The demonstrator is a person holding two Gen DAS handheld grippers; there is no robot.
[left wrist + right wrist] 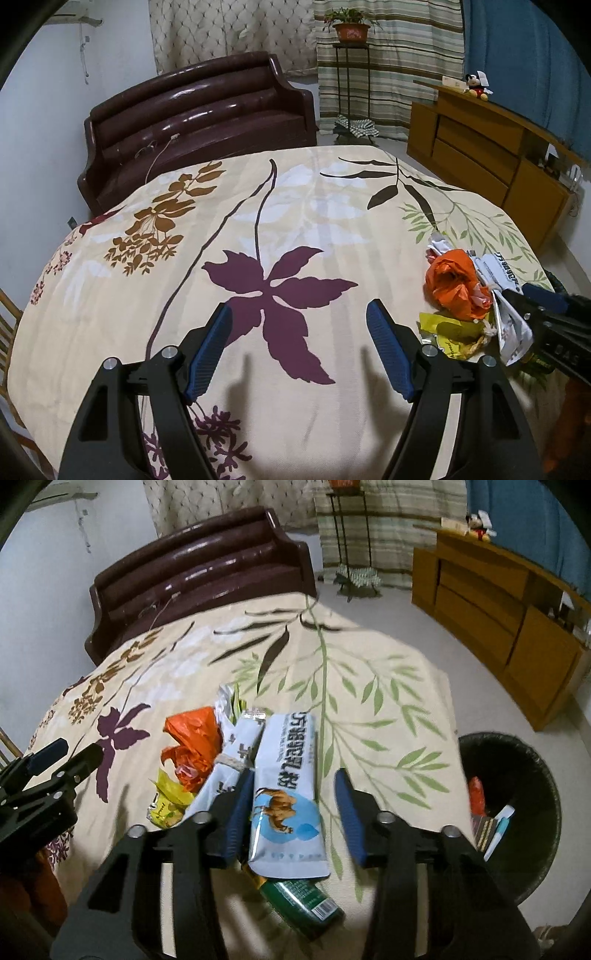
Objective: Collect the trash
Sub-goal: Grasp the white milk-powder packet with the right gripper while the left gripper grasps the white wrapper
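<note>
Orange bag (195, 734), floral-patterned tablecloth (295, 206)

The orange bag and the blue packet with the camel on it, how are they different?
The orange bag is scrunched into a ball; the camel packet lies flat and long. The bag is plain; the packet has writing. The packet sits between the right gripper's fingers; the bag doesn't. Both lie on the flowered cloth.

Home living room: sofa (199, 122), sideboard (487, 155)
</note>
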